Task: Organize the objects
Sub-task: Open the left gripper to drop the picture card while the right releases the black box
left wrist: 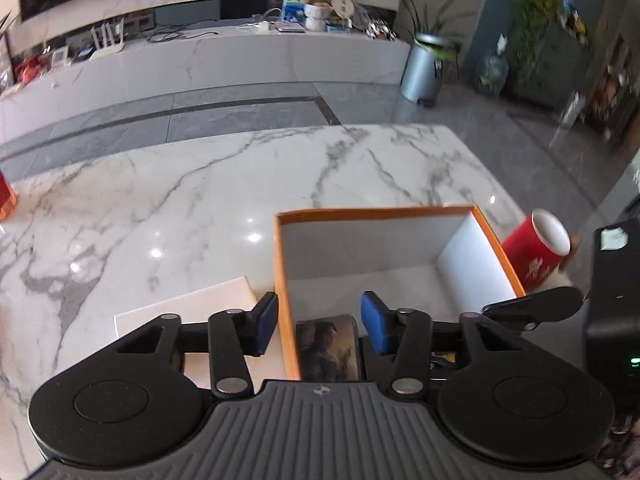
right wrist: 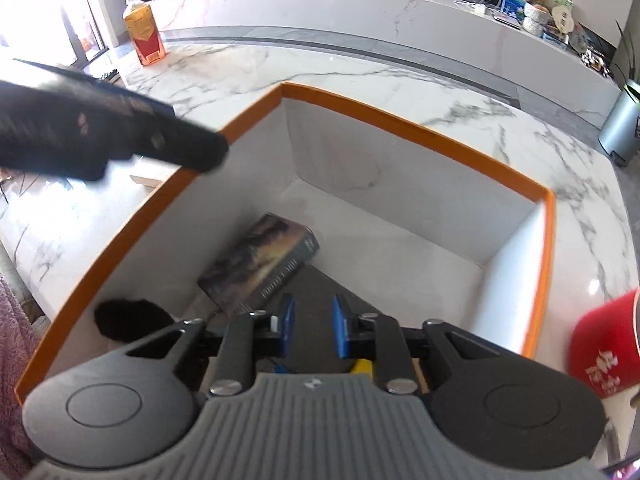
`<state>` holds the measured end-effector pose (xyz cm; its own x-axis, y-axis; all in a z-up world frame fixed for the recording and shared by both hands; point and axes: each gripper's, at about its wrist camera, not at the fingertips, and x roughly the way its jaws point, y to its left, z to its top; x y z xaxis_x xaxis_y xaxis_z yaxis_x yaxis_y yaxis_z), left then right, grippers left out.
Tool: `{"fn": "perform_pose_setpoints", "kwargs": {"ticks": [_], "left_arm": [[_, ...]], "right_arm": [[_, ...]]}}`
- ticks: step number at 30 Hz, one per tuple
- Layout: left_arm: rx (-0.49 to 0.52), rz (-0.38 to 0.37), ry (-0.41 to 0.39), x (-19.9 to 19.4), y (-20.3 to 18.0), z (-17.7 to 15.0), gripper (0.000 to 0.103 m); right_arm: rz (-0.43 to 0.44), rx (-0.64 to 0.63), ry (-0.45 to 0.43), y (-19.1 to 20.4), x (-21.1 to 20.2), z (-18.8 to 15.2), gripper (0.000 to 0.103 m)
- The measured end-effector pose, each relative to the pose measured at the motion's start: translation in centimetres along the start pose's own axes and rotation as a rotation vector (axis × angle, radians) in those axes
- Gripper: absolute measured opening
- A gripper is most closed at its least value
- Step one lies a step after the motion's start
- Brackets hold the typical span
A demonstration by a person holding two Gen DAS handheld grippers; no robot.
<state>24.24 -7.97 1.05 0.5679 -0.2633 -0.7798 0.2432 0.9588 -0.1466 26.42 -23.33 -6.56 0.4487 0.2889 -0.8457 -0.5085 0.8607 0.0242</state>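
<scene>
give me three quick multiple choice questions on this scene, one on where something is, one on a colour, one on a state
1. Where is the book?
A. inside the box
B. on the table beside the box
C. in the cup

2. What colour is the rim of the box?
A. green
B. orange
C. black

3. What is between the fingers of the right gripper?
A. the book
B. the red cup
C. nothing

Answers:
1 A, the book lies on the box floor by its wall.
2 B, an orange edge runs round the white walls.
3 C, the gap between the blue pads is bare.
</scene>
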Motion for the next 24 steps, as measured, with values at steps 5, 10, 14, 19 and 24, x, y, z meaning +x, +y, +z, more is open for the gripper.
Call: {"fn": "perform_pose_setpoints", "kwargs": {"ticks": [5,10,14,19,24], "left_arm": [[-0.089,-0.066,0.006,1.0,2.7,-0.3,0.041],[-0.130,-0.106,0.020,2.3,4.5,-0.6,0.040],[-0.149,-0.136,0.027,3.1,5.3,-0.8,0.040],[-0.156,-0.178,0.036,3.7,5.8,-1.3,0.036],[-0.176,-0.209,0.048,4.3,6.3,-1.5,0.033]], "right_arm": [[0.003,0.007,0.022,0.4,2.0,2.2,0.017],[0.031,0.057,0.047,-0.3,4.1,4.2,0.019],[0.068,0.088,0.072,-1.0,5.9,5.2,0.031],[0.107,0.057,0.101,-0.6,6.7,5.2,0.027],[0.138,-0.021,0.129,0.4,7.3,4.8,0.020]]}}
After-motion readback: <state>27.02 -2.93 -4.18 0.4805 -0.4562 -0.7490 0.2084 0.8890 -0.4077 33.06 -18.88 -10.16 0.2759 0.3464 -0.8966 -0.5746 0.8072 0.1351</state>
